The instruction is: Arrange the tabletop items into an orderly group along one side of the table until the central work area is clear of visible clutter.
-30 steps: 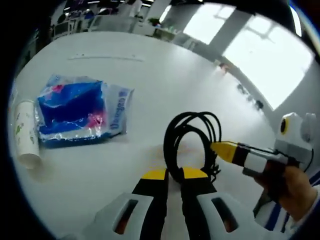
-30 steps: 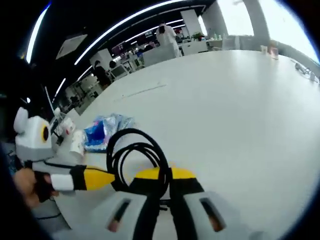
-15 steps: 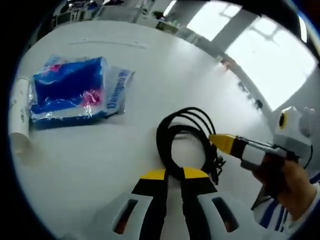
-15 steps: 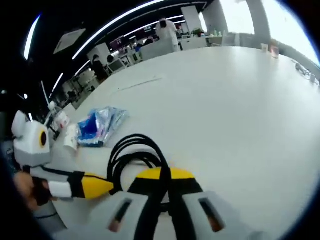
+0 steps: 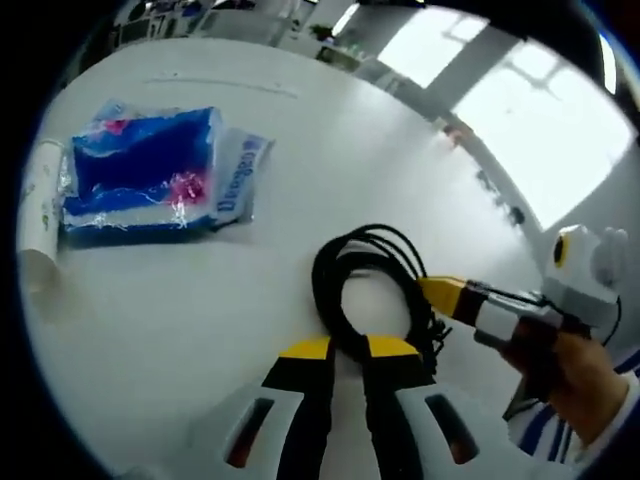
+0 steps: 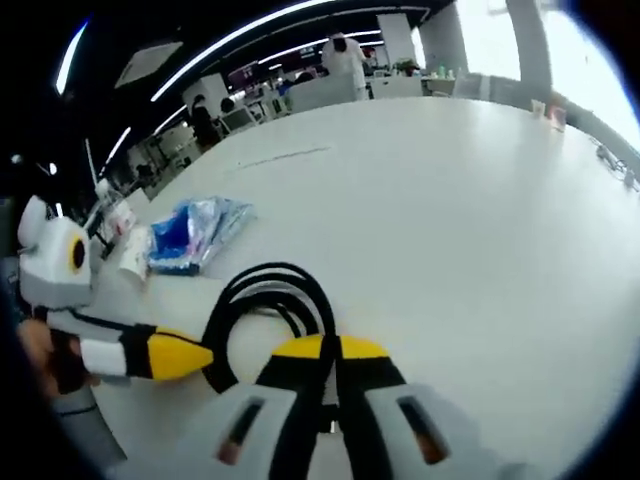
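**Both hand-held grippers clamped on one coil of black cable**

On the white bench [image 5: 300,130], in the left gripper view, the left hand-held gripper [image 5: 348,349] has its yellow-tipped jaws closed on the near edge of a coiled black cable [image 5: 365,290]. The coil forms an oval whose long axis runs away from the camera, up the view. The right hand-held gripper [image 5: 440,292] reaches in from the right with a hand [image 5: 570,375] behind it, its yellow tip touching the coil's right side. To the upper left lies a blue plastic packet [image 5: 150,175], flat, long axis running left to right, and just beside its left end a white paper cup [image 5: 40,220] lies on its side.

From the right gripper view, the right hand-held gripper [image 6: 328,348] is shut on the cable [image 6: 265,300], the loop standing up and to the left of its jaws. The left hand-held gripper [image 6: 190,355] comes in from the left, its tip at the coil. Farther off sit the packet [image 6: 190,230] and the cup [image 6: 133,256].
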The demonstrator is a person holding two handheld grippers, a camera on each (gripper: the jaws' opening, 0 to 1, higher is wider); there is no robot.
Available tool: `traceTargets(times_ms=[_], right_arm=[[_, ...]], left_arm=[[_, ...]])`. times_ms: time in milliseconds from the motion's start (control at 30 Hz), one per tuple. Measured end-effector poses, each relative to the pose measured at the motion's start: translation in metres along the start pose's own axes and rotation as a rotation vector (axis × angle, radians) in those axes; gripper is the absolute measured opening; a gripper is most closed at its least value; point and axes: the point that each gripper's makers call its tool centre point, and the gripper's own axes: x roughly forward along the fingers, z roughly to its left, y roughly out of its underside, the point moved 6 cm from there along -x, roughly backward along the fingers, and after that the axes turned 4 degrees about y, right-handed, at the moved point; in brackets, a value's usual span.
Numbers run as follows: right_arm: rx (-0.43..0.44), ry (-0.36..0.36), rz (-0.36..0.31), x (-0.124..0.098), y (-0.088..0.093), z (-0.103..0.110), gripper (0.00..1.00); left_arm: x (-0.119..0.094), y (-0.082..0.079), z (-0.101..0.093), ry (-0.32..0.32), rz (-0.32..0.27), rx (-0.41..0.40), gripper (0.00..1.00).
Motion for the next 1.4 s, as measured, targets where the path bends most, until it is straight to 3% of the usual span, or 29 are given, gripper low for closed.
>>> traceTargets(times_ms=[333,567,633,733,833,867,933,1000,1100,1400], right_arm=[[-0.064,0.007,-0.003,-0.002,0.002,0.001,0.01],[-0.056,-0.014,-0.011,-0.005,0.005,-0.001,0.02],[-0.05,-0.027,-0.064,-0.009,0.002,-0.003,0.08],[0.002,-0.12,-0.182,-0.02,-0.007,0.004,0.4],[-0.098,-0.149,-0.248,-0.035,-0.011,0.007,0.58],[-0.146,-0.166,-0.283,-0.042,-0.014,0.009,0.6],[-0.162,-0.2,-0.303,-0.049,-0.015,0.013,0.7],[-0.163,-0.218,-0.304,-0.057,-0.015,0.014,0.74],[-0.208,-0.234,-0.288,-0.061,-0.012,0.018,0.75],[-0.225,-0.241,-0.266,-0.064,-0.002,0.02,0.75]], left_arm=[[0.0,0.002,-0.001,0.005,-0.005,-0.003,0.07],[-0.003,0.005,-0.002,0.009,-0.023,0.018,0.07],[-0.003,0.004,-0.003,0.004,-0.038,0.093,0.13],[-0.007,-0.004,-0.012,0.031,-0.113,0.135,0.35],[-0.018,-0.014,-0.021,0.014,-0.167,0.262,0.61],[-0.022,-0.014,-0.02,-0.014,-0.145,0.333,0.66],[-0.026,-0.013,-0.021,-0.027,-0.132,0.401,0.8],[-0.034,-0.009,-0.019,-0.052,-0.11,0.408,0.9],[-0.042,-0.007,-0.013,-0.088,-0.105,0.411,0.88],[-0.064,-0.003,0.003,-0.111,-0.112,0.399,0.88]])
